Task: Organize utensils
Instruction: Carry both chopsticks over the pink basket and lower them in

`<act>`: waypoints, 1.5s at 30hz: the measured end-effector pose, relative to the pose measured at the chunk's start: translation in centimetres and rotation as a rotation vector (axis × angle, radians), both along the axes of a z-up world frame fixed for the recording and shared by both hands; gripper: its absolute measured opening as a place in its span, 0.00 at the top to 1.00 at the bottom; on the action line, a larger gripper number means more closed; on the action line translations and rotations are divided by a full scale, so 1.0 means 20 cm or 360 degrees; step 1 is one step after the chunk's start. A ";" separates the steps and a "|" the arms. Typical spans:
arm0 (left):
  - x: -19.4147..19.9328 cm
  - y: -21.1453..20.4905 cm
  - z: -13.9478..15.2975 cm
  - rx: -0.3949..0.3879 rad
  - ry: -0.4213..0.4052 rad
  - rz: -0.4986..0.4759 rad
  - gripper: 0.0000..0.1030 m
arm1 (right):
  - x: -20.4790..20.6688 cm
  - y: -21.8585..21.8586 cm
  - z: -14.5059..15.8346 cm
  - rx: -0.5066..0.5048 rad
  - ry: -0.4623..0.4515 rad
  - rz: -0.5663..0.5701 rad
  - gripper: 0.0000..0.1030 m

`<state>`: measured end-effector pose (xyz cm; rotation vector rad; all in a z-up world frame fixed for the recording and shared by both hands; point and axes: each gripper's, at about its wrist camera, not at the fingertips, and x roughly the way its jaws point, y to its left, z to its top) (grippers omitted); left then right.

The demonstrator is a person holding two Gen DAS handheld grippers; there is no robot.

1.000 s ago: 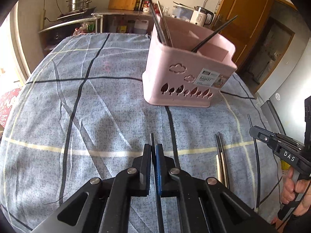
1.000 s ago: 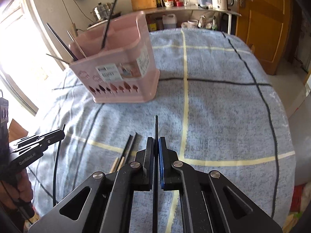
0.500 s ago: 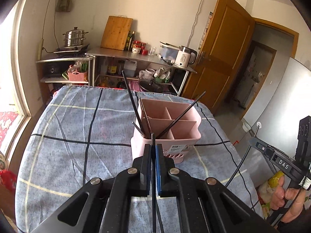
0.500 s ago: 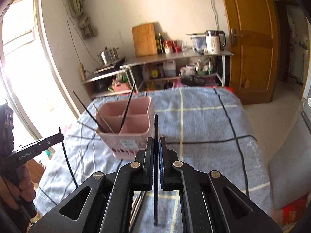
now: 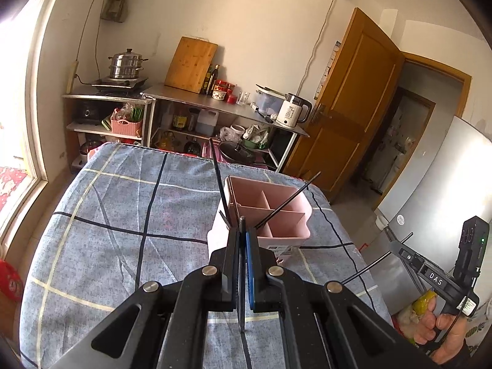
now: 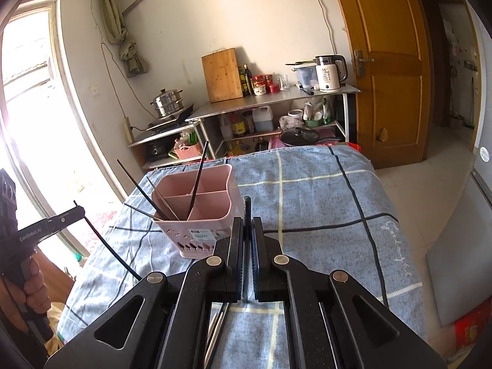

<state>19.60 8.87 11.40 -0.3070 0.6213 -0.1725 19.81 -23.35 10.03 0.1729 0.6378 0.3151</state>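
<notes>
Both hands just lifted off bench. Left gripper [image 5: 243,240] fingers clenched on black chopstick [image 5: 242,276]; right gripper [image 6: 247,230] clamps another chopstick [image 6: 246,246]. Pink caddy [image 5: 276,212] at 12 o'clock, chopsticks inside. Loose ones [image 6: 216,326] left on checked cloth [image 5: 123,215]. Drop-in likely next.

Your left tool [image 5: 242,233] hides near wall of pink caddy [image 5: 289,212]. Chopstick [image 5: 242,276] lower end runs off frame bottom. Right tool [image 6: 247,224] covers loose chopsticks [image 6: 216,323] on bench [image 6: 323,190]; count unclear. Caddy label [image 6: 201,234] too small to read.
</notes>
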 end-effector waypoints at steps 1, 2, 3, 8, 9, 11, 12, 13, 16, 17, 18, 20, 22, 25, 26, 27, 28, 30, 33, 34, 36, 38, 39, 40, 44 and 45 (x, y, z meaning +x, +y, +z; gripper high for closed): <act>-0.01 0.00 0.00 0.0004 -0.0005 0.0009 0.96 | 0.00 0.00 0.00 -0.0001 0.0002 -0.0001 0.96; -0.02 0.01 0.00 0.0001 -0.0005 0.0014 0.96 | -0.01 0.00 0.00 -0.0004 0.0003 -0.0002 0.96; -0.03 0.02 -0.01 -0.0006 -0.0002 0.0017 0.96 | -0.01 0.00 0.00 -0.0010 0.0005 -0.0005 0.96; -0.05 0.03 0.00 0.0000 0.0026 0.0021 0.96 | -0.03 -0.01 0.00 -0.0008 0.0011 -0.0005 0.96; -0.05 0.03 0.01 -0.0002 0.0031 0.0017 0.96 | -0.03 -0.01 0.00 -0.0009 0.0007 -0.0003 0.96; -0.06 0.02 0.02 0.0001 0.0036 0.0012 0.96 | -0.04 0.00 0.02 -0.0012 -0.0004 0.0003 0.96; -0.06 0.02 0.03 0.0003 0.0038 0.0007 0.97 | -0.05 0.01 0.02 -0.0015 -0.0012 0.0008 0.96; -0.06 0.01 0.04 0.0003 0.0038 0.0002 0.97 | -0.06 0.01 0.04 -0.0016 -0.0022 0.0015 0.96; -0.06 -0.01 0.06 0.0005 0.0037 -0.0020 0.97 | -0.07 0.02 0.07 -0.0023 -0.0050 0.0029 0.96; -0.07 -0.02 0.08 0.0007 0.0033 -0.0029 0.97 | -0.07 0.02 0.08 -0.0024 -0.0059 0.0032 0.96; -0.06 -0.03 0.09 0.0014 0.0030 -0.0037 0.97 | -0.08 0.02 0.09 -0.0022 -0.0066 0.0036 0.96; -0.06 -0.05 0.11 0.0026 0.0022 -0.0051 0.97 | -0.07 0.02 0.11 -0.0001 -0.0074 0.0046 0.96; -0.05 -0.07 0.15 0.0036 0.0011 -0.0070 0.97 | -0.07 0.03 0.14 0.0021 -0.0084 0.0057 0.96; -0.01 -0.10 0.20 0.0048 -0.0002 -0.0086 0.97 | -0.06 0.06 0.18 0.0039 -0.0109 0.0079 0.96; 0.00 -0.10 0.22 0.0055 -0.0010 -0.0092 0.97 | -0.05 0.08 0.19 0.0048 -0.0117 0.0091 0.96; 0.01 -0.11 0.24 0.0059 -0.0016 -0.0095 0.97 | -0.05 0.10 0.21 0.0050 -0.0127 0.0100 0.96; 0.03 -0.11 0.26 0.0060 -0.0023 -0.0095 0.97 | -0.04 0.11 0.23 0.0050 -0.0140 0.0108 0.96; 0.06 -0.11 0.31 0.0053 -0.0042 -0.0093 0.97 | -0.01 0.15 0.26 0.0057 -0.0161 0.0119 0.96; 0.11 -0.10 0.39 0.0022 -0.0076 -0.0088 0.96 | 0.03 0.18 0.31 0.0084 -0.0183 0.0131 0.96; 0.13 -0.10 0.42 0.0016 -0.0088 -0.0084 0.97 | 0.05 0.20 0.32 0.0094 -0.0189 0.0134 0.96; 0.16 -0.09 0.47 0.0011 -0.0115 -0.0076 0.97 | 0.08 0.21 0.35 0.0116 -0.0203 0.0135 0.96; 0.19 -0.08 0.52 0.0018 -0.0145 -0.0067 0.97 | 0.11 0.23 0.38 0.0135 -0.0219 0.0137 0.96; 0.21 -0.08 0.54 0.0025 -0.0160 -0.0060 0.97 | 0.13 0.24 0.39 0.0143 -0.0227 0.0134 0.96; 0.23 -0.07 0.55 0.0027 -0.0168 -0.0054 0.97 | 0.15 0.25 0.40 0.0152 -0.0234 0.0131 0.96; 0.31 -0.06 0.57 0.0034 -0.0180 -0.0023 0.97 | 0.22 0.28 0.42 0.0183 -0.0251 0.0118 0.96; 0.33 -0.05 0.56 0.0031 -0.0173 -0.0018 0.97 | 0.24 0.28 0.42 0.0195 -0.0250 0.0117 0.96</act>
